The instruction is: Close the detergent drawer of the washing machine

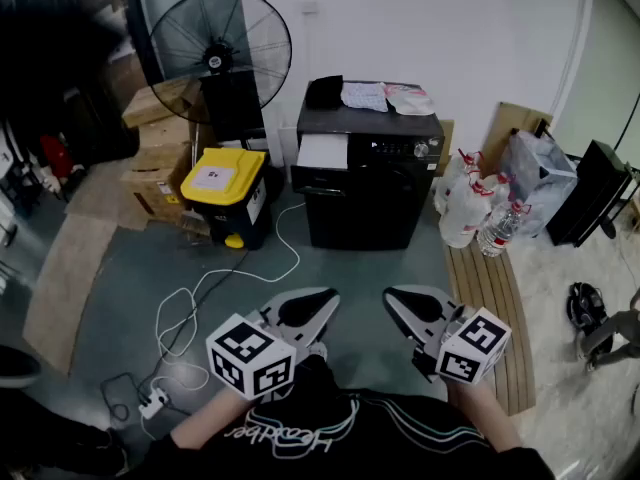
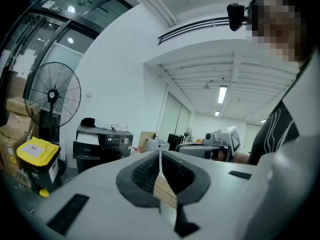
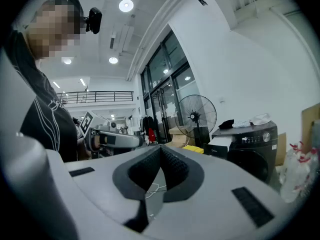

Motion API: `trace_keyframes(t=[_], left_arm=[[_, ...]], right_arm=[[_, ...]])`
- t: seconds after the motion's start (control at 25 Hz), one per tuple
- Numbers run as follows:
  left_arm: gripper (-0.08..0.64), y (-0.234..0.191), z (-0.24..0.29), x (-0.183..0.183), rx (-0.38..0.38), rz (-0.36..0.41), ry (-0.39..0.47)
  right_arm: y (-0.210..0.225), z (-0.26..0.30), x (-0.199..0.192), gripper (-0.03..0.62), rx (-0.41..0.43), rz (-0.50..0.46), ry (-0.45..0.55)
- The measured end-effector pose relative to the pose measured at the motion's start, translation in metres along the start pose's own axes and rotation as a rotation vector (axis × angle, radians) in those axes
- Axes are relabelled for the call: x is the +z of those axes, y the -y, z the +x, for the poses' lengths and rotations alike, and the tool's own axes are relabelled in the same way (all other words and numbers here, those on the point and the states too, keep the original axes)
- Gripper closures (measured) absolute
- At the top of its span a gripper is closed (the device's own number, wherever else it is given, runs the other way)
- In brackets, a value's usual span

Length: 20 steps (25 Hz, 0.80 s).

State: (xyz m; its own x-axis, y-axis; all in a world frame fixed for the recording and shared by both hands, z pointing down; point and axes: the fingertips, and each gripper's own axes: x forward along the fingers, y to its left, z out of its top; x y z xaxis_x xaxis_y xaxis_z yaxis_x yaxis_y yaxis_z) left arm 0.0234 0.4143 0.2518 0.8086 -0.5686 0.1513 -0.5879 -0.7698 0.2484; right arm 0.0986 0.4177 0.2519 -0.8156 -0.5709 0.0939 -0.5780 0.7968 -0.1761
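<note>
The black washing machine [image 1: 365, 183] stands against the far wall, well ahead of both grippers. Its white detergent drawer [image 1: 322, 152] sticks out at the top left of the front. Low in the head view, my left gripper [image 1: 318, 304] and right gripper [image 1: 400, 304] are held side by side over the floor, both shut and empty. In the left gripper view the machine [image 2: 102, 145] and the drawer [image 2: 86, 138] sit far off to the left of the shut left gripper [image 2: 160, 153]. The right gripper view puts the machine [image 3: 250, 146] and drawer [image 3: 222, 142] to the right of the shut right gripper [image 3: 160, 149].
A yellow-lidded bin [image 1: 228, 183] and cardboard boxes [image 1: 160, 158] stand left of the machine, with a pedestal fan [image 1: 220, 48] behind. White bags and bottles [image 1: 470, 208] sit to its right beside a wooden board [image 1: 490, 298]. A white cable and power strip [image 1: 165, 368] lie on the floor. Cloths [image 1: 375, 96] rest on the machine.
</note>
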Motion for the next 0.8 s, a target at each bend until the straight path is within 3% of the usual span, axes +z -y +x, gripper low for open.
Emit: trace_keyframes(t=[0.4, 0.8], left_arm=[[0.526, -0.023, 0.010, 0.006, 0.011, -0.005, 0.015], [0.526, -0.071, 0.025, -0.007, 0.054, -0.043, 0.008]], right_arm=[[0.027, 0.018, 0.004, 0.566, -0.017, 0.028, 0.011], [0.063, 0.048, -0.011, 0.566, -0.015, 0.053, 0.006]])
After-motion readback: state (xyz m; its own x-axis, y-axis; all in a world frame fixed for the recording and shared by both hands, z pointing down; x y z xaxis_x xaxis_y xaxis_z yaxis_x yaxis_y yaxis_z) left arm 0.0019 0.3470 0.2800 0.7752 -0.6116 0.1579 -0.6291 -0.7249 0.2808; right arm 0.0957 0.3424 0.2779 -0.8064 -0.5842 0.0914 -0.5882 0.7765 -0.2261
